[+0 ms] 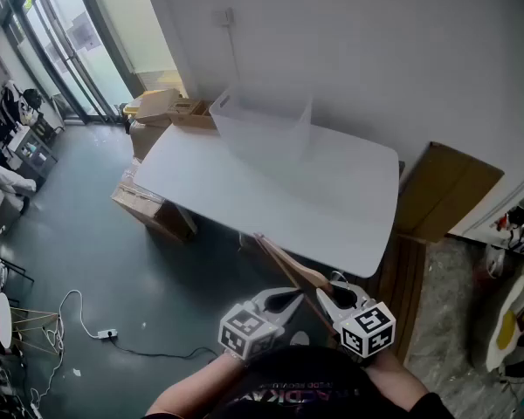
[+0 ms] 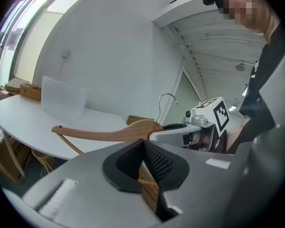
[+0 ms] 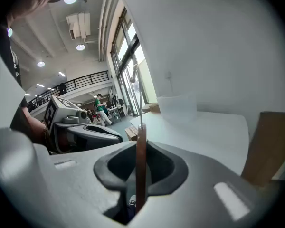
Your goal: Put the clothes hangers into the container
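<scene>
Spanning the gap between the two grippers, a light-brown wooden clothes hanger [image 1: 287, 267] with a thin metal hook [image 2: 166, 99] is up in the air just in front of the person's chest, off the near edge of the table and well apart from the container. The left gripper [image 1: 289, 300] has its jaws pressed onto the wood: in the left gripper view the dark ribbed pads [image 2: 157, 159] pinch a banded strip of wood, while one curved arm of the hanger [image 2: 104, 133] reaches out to the left. The right gripper [image 1: 326, 298] also has its jaws clamped on the hanger; in the right gripper view the hanger [image 3: 140, 165] stands edge-on as a narrow upright strip between the black pads, with the hook wire [image 3: 136, 82] rising above it. The two grippers sit just beside each other, tips pointing toward the table, each showing its cube with square markers.

Farther out, the translucent white plastic container [image 1: 264, 132] stands upright at the far side of the white rounded table [image 1: 332, 208], close to the white wall [image 1: 375, 51]. A brown cardboard box [image 1: 445, 190] leans beside the table's right end, and more cardboard boxes [image 1: 151, 209] lie on the dark grey floor [image 1: 87, 260] at its left end. A white power strip [image 1: 107, 333] with its cable lies on the floor to the left.
</scene>
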### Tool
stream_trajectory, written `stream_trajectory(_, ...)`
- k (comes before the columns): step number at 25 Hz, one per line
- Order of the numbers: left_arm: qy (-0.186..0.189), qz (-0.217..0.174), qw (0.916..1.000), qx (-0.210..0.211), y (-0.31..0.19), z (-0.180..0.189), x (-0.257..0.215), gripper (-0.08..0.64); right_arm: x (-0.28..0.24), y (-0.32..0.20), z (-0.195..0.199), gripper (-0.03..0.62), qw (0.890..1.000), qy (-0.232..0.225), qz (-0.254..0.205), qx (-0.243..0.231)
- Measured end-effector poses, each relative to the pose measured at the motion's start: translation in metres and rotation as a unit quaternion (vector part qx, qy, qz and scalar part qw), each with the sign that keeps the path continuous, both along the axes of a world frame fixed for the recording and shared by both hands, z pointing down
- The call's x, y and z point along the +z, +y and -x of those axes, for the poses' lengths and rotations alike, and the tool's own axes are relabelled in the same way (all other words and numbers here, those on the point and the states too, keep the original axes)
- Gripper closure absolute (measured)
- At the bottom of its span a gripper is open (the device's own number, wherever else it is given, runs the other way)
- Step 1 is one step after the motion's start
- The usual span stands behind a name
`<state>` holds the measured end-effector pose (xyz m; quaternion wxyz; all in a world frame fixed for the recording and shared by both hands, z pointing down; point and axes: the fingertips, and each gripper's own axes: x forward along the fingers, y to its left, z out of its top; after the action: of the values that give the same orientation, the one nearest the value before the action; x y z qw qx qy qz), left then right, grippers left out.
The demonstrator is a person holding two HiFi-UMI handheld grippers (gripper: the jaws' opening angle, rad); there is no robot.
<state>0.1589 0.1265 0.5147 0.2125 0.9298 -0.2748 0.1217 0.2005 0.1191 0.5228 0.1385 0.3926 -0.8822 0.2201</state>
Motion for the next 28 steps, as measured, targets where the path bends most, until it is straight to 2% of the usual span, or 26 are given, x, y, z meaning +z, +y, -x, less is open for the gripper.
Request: stream_trajectory(28,0.003,0.004,1.0,0.001,-0.014,-0.002,0.002,0.554,0.003,-0.014,-0.003,0.534,1.0,-0.001,0.003,0.008)
